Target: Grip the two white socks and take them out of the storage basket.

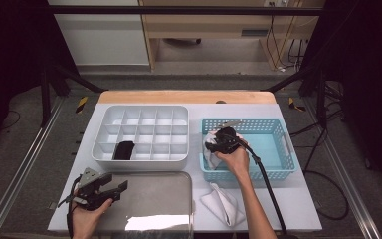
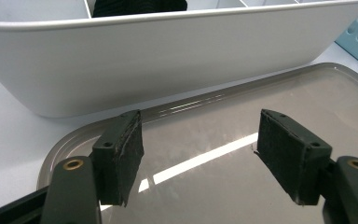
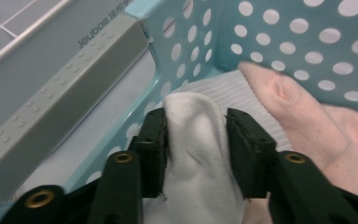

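White sock (image 3: pixel 191 140) is pinched in the right gripper (image 3: pixel 195 154), jaws clamped on a raised fold of the ribbed fabric at the left end of the blue perforated basket (image 1: pixel 273 149), right of centre in the high view. A pale pink sock (image 3: pixel 307 121) lies against it in the same corner, touching its cuff, at centre right in the right gripper view. That's the risk right there: the two fabrics press together, so a lift could drag the pink one along or snag it on the basket wall.

Down at the lower left of the high view, the left gripper (image 1: pixel 99 191) hangs over the metal tray (image 1: pixel 154 199) with its jaws spread wide, holding nothing. The left gripper view shows the pads (image 2: pixel 121 154) apart above the shiny tray surface, with the white divided organizer (image 2: pixel 168 60) just behind.

Another white sock (image 1: pixel 223 204) lies folded on the table (image 1: pixel 298 199), below the basket at lower centre. A dark sock (image 1: pixel 124 150) sits in a lower-left compartment of the organizer.

More trouble I'd watch for: the grip takes a single fold, not the bulk, so the sock may slide free mid-carry. And the basket is light; a caught thread in those holes could tug it across the table.
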Tool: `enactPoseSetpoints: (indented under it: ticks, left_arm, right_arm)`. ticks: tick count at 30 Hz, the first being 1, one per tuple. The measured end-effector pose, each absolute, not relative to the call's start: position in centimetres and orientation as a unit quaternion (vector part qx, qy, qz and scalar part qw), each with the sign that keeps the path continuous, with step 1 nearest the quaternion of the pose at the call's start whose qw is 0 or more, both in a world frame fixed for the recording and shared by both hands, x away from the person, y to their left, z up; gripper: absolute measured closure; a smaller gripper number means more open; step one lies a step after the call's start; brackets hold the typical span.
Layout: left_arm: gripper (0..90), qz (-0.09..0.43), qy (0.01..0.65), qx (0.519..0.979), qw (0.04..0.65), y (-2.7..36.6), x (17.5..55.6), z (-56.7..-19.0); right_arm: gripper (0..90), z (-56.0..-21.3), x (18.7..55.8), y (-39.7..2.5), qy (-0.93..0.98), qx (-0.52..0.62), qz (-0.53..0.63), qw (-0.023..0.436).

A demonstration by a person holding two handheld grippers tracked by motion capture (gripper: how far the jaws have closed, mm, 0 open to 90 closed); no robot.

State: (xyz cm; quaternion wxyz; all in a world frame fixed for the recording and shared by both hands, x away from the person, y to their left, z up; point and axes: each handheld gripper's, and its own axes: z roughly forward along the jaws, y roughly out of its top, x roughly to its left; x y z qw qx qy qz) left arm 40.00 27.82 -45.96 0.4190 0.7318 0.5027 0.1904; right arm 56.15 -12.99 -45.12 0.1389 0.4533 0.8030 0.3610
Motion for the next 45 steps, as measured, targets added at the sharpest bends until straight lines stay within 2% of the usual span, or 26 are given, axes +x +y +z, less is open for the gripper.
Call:
enactPoseSetpoints:
  ticks: [5, 12, 17, 28, 45]
  left_arm:
    - [30.1, 0.191, 0.502, 0.732, 0.419, 27.9, 40.0, -45.9]
    - [30.1, 0.192, 0.503, 0.729, 0.422, 28.0, 39.9, -45.8]
    - [30.1, 0.192, 0.504, 0.728, 0.423, 28.1, 39.9, -45.8]
    - [30.2, 0.192, 0.504, 0.728, 0.424, 28.0, 39.9, -45.7]
    - [30.6, 0.192, 0.503, 0.729, 0.423, 28.0, 39.8, -45.7]
  right_arm:
    - [73.0, -45.2, 56.3, -13.0, 0.807, 0.458, 0.350, 0.128]
    - [77.7, -44.9, 56.3, -13.2, 0.816, 0.449, 0.339, 0.129]
    - [78.2, -44.4, 56.0, -13.5, 0.805, 0.446, 0.360, 0.152]
    - [78.1, -41.5, 55.0, -15.3, 0.764, 0.445, 0.435, 0.171]
    - [78.0, -36.6, 51.0, -18.1, 0.729, 0.423, 0.495, 0.210]
